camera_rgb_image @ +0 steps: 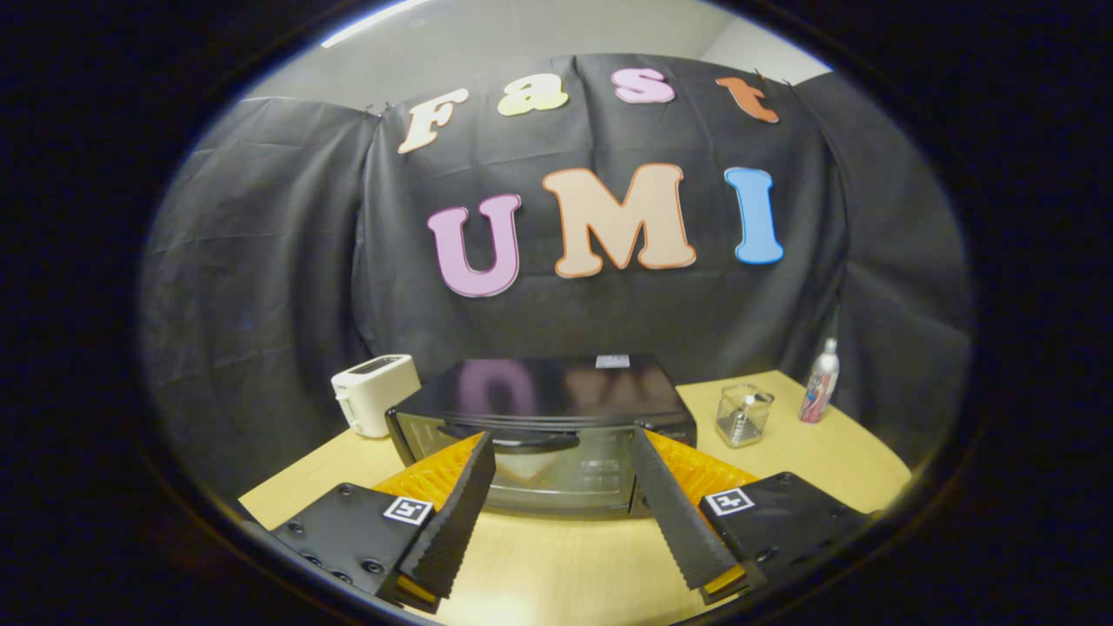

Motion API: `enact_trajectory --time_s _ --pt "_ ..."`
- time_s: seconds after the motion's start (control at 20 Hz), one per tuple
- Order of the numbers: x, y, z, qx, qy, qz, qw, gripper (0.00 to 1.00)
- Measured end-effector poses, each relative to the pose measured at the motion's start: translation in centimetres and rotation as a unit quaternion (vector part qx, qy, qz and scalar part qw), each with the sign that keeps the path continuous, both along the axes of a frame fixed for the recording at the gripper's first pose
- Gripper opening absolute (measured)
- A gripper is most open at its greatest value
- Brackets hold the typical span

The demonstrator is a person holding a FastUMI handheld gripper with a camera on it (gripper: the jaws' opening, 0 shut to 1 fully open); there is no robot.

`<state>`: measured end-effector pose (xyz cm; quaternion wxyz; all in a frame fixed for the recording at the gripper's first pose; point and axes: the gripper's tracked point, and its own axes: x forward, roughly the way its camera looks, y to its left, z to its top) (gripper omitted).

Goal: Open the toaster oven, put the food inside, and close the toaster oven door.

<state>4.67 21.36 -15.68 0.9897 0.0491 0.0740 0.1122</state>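
Toaster oven [543, 426] sits straight ahead of your gripper [562, 452], on the wooden table [565, 565], with its glass door shut and the dark handle [509, 439] running across the top of the door. Your fingers [452, 513] are spread wide and hold nothing; their tips frame the oven's front, one at each side of the door, and you can see bare table between them. Whether the tips touch the door cannot be told. Beyond your left finger, just beside the oven, stands a white pop-up toaster [374, 393]. Beyond your right finger you have a small clear container [743, 416] with a metal piece inside, and farther off that way a slim spray bottle [820, 382] standing upright.
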Motion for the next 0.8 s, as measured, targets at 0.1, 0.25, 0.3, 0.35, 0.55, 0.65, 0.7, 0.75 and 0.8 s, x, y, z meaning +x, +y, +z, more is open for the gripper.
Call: enact_trajectory --time_s 0.1,0.25,0.3,0.35,0.55,0.65,0.7,0.75,0.8 --pt "-0.4 -0.3 2.1 -0.008 -0.013 -0.002 1.000 0.98" --pt "-0.7 -0.9 4.6 -0.009 -0.027 -0.011 1.000 0.98" --pt "-0.9 -1.2 5.2 -0.012 -0.034 -0.017 0.999 0.98" --pt "-1.0 -1.6 5.4 -0.015 -0.039 -0.022 0.999 0.98" --pt "-1.8 -2.1 5.4 -0.010 -0.038 -0.026 0.999 0.99" --pt "-2.0 -2.7 5.5 -0.011 -0.038 -0.030 0.999 0.99" --pt "-2.1 -3.0 5.6 -0.012 -0.040 -0.034 0.999 0.99" --pt "-2.4 -3.3 5.7 -0.011 -0.041 -0.036 0.998 1.00" --pt "-2.5 -3.4 5.8 -0.010 -0.042 -0.037 0.998 1.00"
